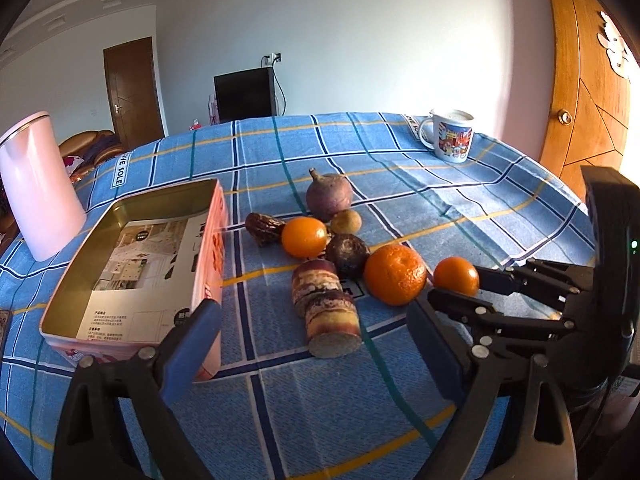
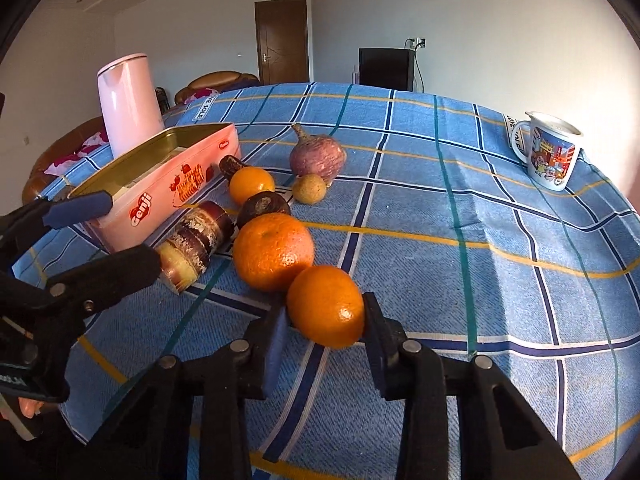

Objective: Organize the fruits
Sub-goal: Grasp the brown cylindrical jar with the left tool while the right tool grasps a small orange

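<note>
Left wrist: left gripper [image 1: 314, 340] wide open, empty, lower centre; bare cloth [image 1: 460, 184] upper right. Right wrist: right gripper [image 2: 325, 312] clamps small orange [image 2: 326, 306], smooth, glossy, bottom centre; tin [image 2: 160, 184] left.

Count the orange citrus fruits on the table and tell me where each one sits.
3. A small orange sits between the right gripper fingers. The largest orange lies just beyond it. The third orange is farther back, near the pink tin. None appears hidden.
</note>
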A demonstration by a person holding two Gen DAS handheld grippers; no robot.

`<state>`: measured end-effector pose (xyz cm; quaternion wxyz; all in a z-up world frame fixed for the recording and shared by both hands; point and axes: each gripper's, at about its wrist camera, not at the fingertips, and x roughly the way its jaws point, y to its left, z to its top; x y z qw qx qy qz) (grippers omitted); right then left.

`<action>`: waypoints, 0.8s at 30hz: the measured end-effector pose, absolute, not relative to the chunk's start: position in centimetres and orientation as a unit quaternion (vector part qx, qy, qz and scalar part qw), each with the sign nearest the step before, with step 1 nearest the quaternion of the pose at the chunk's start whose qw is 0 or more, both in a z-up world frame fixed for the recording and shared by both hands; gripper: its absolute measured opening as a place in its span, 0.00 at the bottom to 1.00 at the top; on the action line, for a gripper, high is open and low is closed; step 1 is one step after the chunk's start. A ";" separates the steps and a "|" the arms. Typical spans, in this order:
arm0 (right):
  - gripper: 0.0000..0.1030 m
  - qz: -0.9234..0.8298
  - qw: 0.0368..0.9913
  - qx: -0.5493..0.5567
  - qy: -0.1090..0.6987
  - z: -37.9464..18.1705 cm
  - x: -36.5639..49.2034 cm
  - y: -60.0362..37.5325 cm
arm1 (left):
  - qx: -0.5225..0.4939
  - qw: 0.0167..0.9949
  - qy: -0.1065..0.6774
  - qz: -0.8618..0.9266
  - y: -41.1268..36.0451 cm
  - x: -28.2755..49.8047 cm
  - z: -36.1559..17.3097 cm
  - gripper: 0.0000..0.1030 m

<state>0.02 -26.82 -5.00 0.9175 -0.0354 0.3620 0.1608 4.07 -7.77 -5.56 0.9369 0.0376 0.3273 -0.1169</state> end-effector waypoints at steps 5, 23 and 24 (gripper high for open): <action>0.36 0.148 0.927 -0.015 0.343 -4.7 -0.4 -28.1 | 0.034 0.924 0.361 -0.117 -8.5 5.5 -6.6 0.85; 0.36 0.156 0.938 -0.027 0.308 -4.4 -1.3 -27.8 | -0.025 0.898 0.413 -0.152 -7.5 6.8 -8.1 0.35; 0.36 0.154 0.939 -0.027 0.306 -4.3 -1.4 -27.8 | -0.023 0.899 0.409 -0.153 -7.4 6.7 -7.9 0.35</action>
